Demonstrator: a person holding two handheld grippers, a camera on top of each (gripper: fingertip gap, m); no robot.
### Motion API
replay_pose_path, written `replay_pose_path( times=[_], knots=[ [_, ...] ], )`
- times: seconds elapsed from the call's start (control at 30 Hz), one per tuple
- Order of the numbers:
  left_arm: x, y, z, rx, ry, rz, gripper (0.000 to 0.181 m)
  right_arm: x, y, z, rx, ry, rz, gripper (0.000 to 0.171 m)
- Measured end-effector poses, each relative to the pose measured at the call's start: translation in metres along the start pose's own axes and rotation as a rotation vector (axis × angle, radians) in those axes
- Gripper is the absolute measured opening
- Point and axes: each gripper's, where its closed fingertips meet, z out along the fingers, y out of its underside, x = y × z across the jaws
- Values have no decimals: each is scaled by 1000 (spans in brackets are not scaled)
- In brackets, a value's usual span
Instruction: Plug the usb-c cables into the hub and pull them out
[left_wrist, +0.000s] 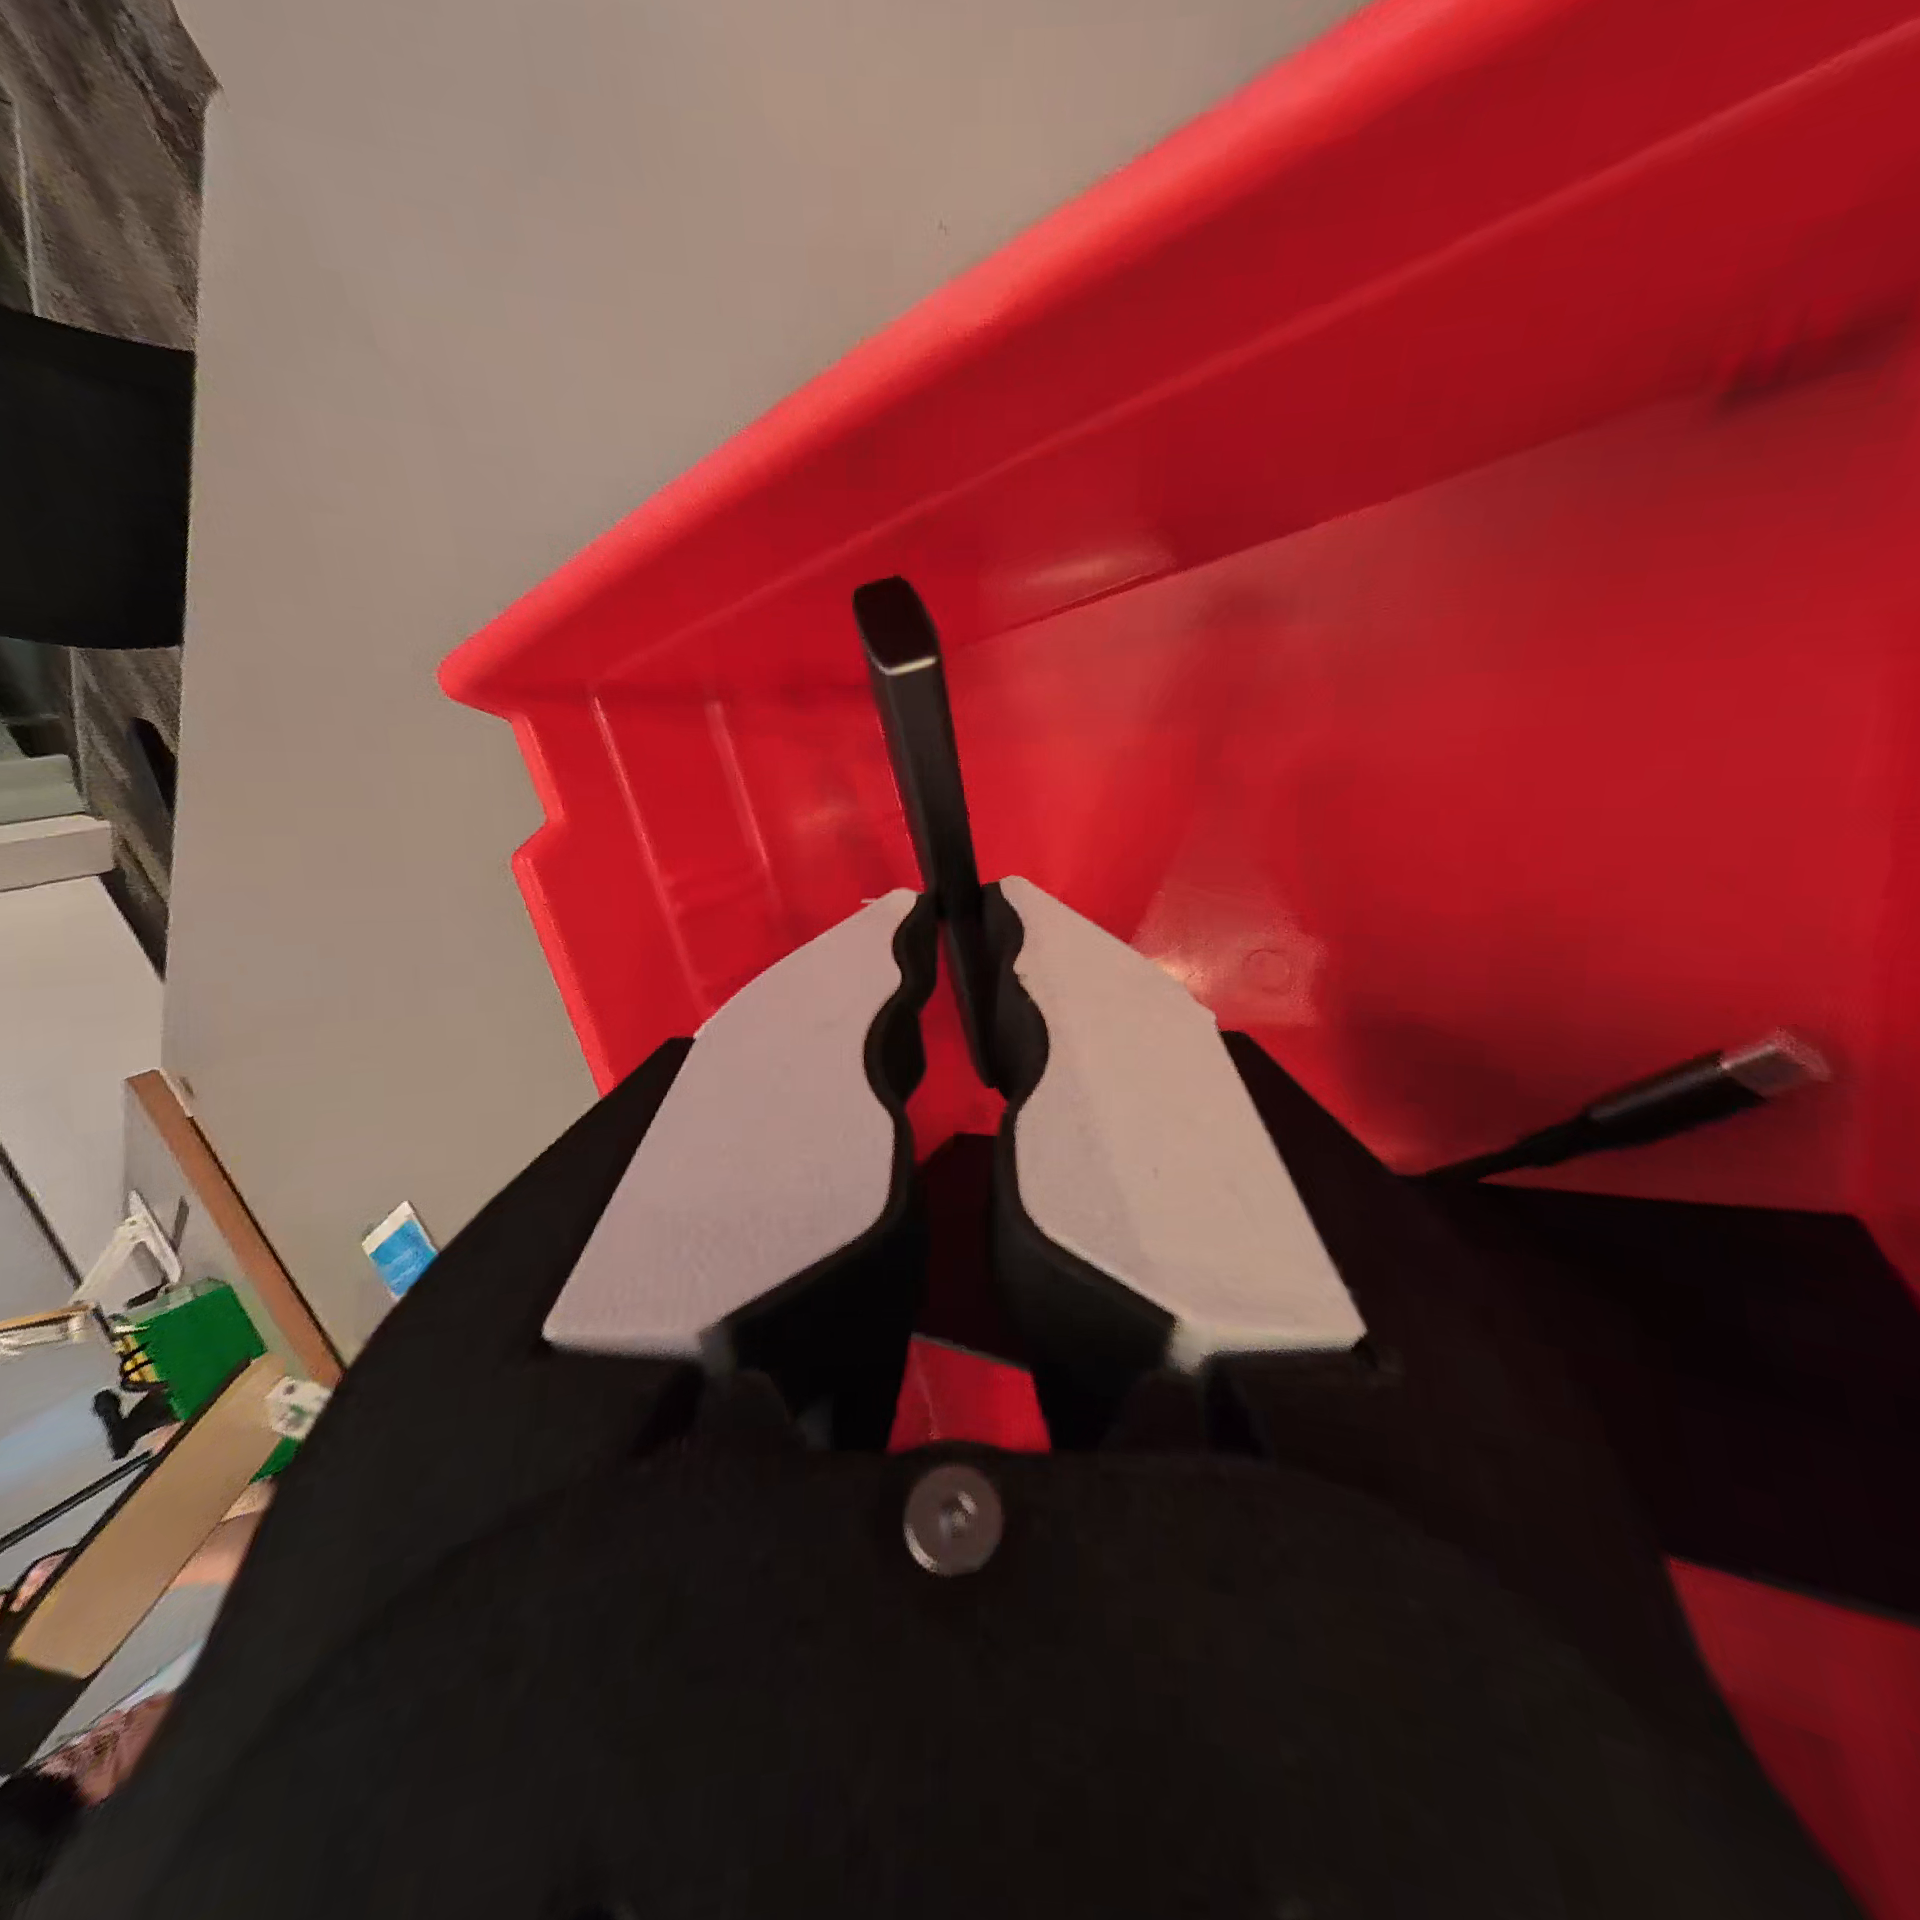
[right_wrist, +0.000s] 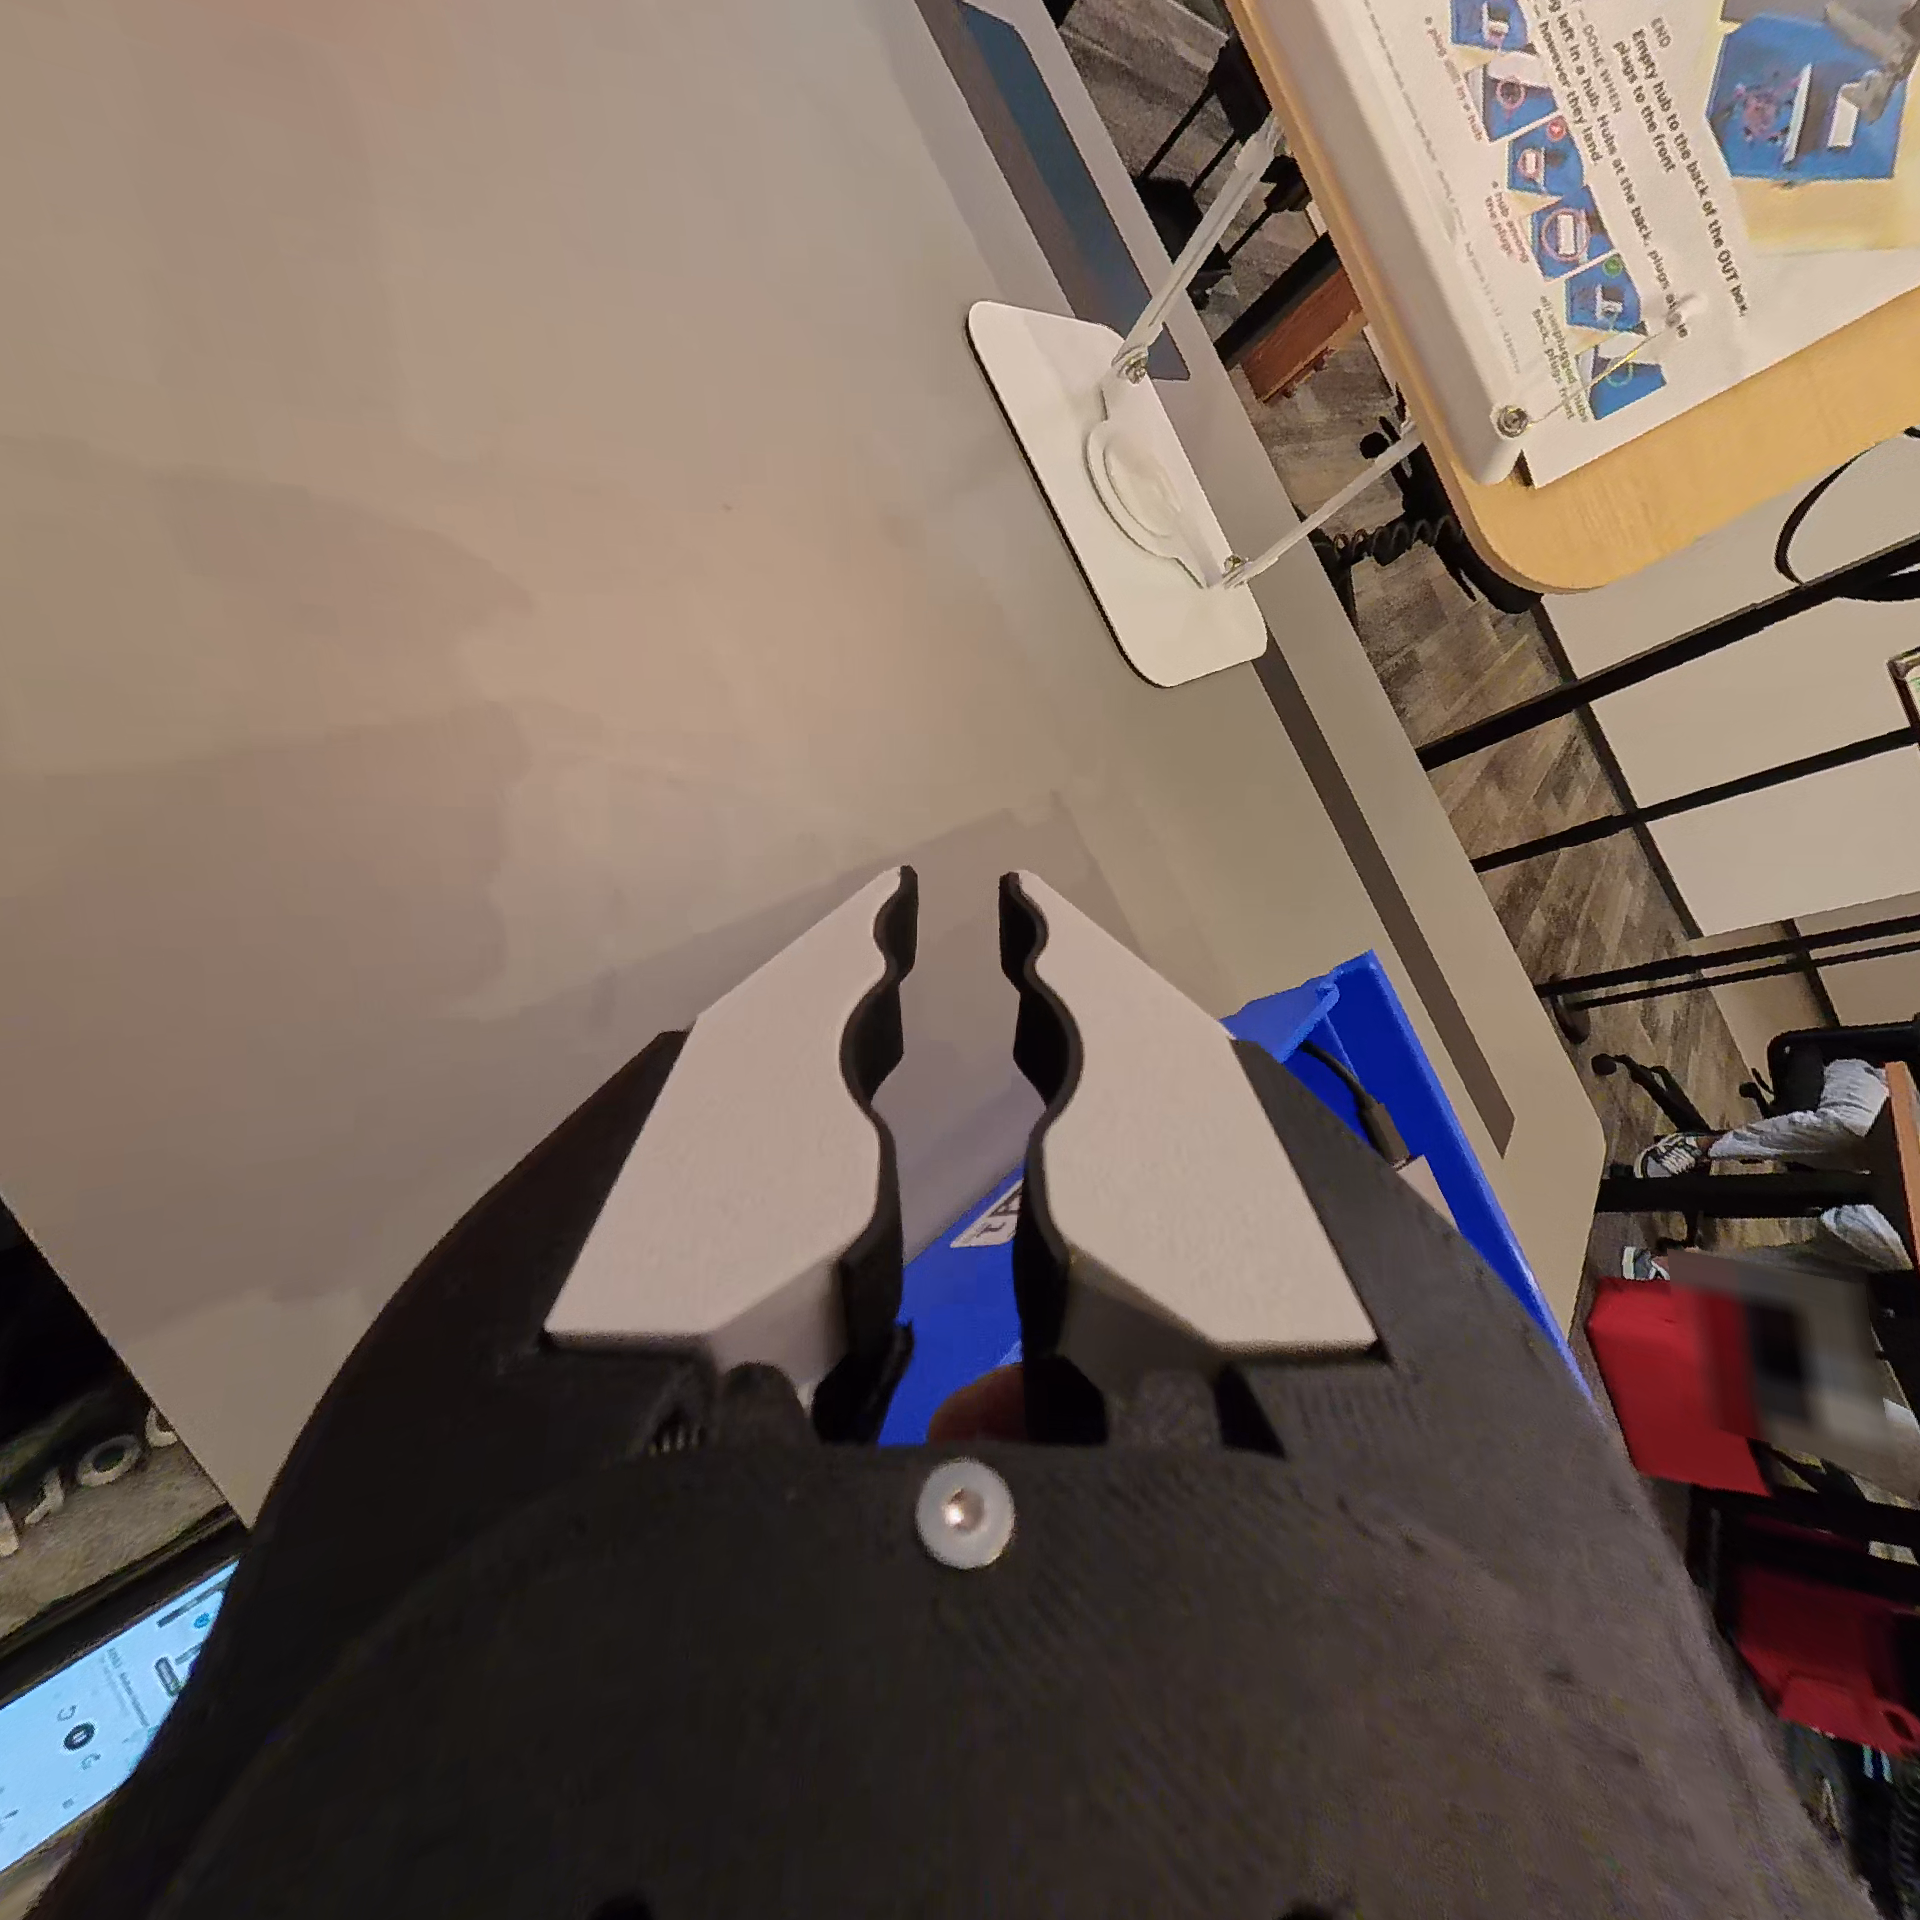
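We work over a pale grey table (right_wrist: 468, 520) in a room with patterned carpet (right_wrist: 1434, 665) and neighbouring desks. Our left gripper (left_wrist: 958, 896) reaches over the red bin (left_wrist: 1455, 520), and its white fingers (left_wrist: 790, 1122) are pinched tight on a slim black hub (left_wrist: 920, 748), which sticks out forward past the fingertips with its squared end toward the bin's rim. To the right of that gripper and slightly nearer to us, a black usb-c cable (left_wrist: 1662, 1101) lies on the bin's floor, its metal plug pointing away to the right; it is apart from the hub. Beyond the bin's left side we see only bare tabletop. Our right gripper (right_wrist: 958, 883) hovers above the table with its jaws a small way apart and nothing between them. Under and just right of it sits a blue bin (right_wrist: 1361, 1049), with a dark cable plug (right_wrist: 1382, 1127) showing inside beside the right finger. Ahead and to the right, near the table's far edge, a white stand base (right_wrist: 1101, 499) rests flat, and its thin rods run to a tilted board carrying an instruction sheet (right_wrist: 1621, 187). Far right, low down, red crates (right_wrist: 1662, 1382) stand on the floor.
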Motion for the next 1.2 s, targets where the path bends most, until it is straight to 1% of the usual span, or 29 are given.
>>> replay_pose_path(
  times=[0.17,0.27,0.4,0.53,0.57,0.63,0.73,0.8,0.87,0.93,1.03,1.1,1.2],
  knots=[
    [-16,-6,-25,90,-63,-70,8,0,1,-3,1,3,-1,13],
    [-33,-7,-48,170,-114,-134,7,1,2,-6,2,3,1,13],
    [-53,-14,-95,286,-192,-180,7,-1,2,-5,3,0,1,13],
    [-65,-30,-147,395,-260,-174,7,-3,-3,-2,15,-5,1,13],
    [-66,-35,-160,416,-282,-161,7,-4,-5,-2,18,-6,1,13],
    [-57,-50,-184,462,-276,-123,7,-5,-7,-2,23,-8,2,13],
    [-20,-82,-215,533,-217,-22,7,-6,-8,-1,25,-11,0,13],
    [17,-108,-230,574,-160,61,7,-8,-10,-1,29,-12,1,13],
    [65,-131,-235,594,-84,164,7,-9,-11,-3,34,-12,4,13],
    [115,-150,-232,603,-13,264,7,-10,-12,-4,40,-12,8,13],
    [184,-168,-223,608,54,393,7,-12,-10,-7,42,-11,14,13],
    [229,-176,-209,594,115,462,7,-13,-9,-9,48,-16,22,13],
    [282,-183,-186,566,151,558,7,-14,-6,-10,44,-16,22,13]
  ],
)
